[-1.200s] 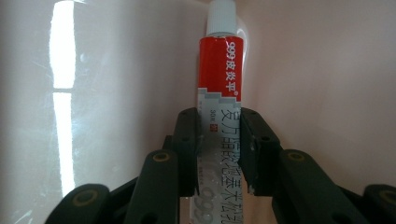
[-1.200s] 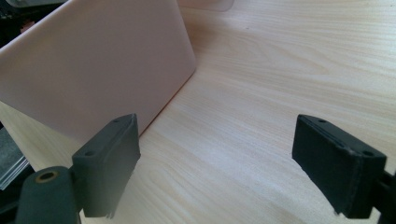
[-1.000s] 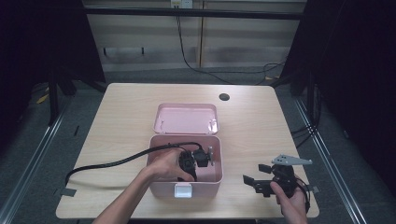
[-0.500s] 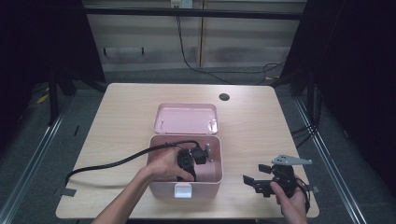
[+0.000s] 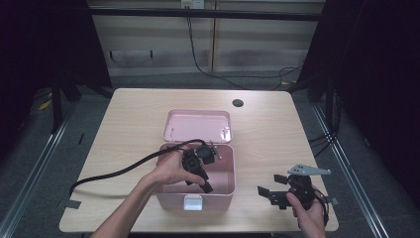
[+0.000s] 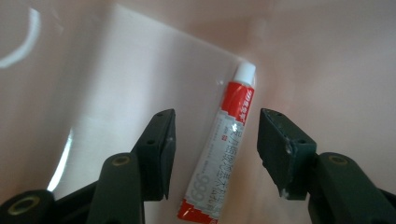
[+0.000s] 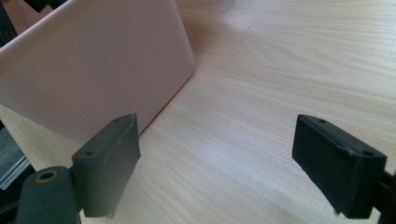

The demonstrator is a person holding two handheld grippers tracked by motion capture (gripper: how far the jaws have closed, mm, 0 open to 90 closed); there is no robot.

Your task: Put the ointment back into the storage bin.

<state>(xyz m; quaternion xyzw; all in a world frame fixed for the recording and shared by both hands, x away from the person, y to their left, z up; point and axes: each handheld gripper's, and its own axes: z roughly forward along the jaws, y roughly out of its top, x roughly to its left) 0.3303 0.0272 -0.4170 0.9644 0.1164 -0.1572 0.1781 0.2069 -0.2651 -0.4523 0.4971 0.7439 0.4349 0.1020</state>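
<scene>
So there's a pink box [image 5: 218, 191] sitting open on the wooden surface [image 5: 129, 119], lid [image 5: 198, 126] folded back flat behind it. The left gripper [image 5: 198, 166] is dipped down inside the box, fingers spread wide with nothing between them touching. From the left gripper view, a red and white tube [image 6: 219, 149] with a white cap lies flat on the box floor, cap end near the far wall, right between the open fingers. The right gripper [image 5: 277, 193] hangs just above the surface beside the box's right wall, fingers wide apart and empty.
</scene>
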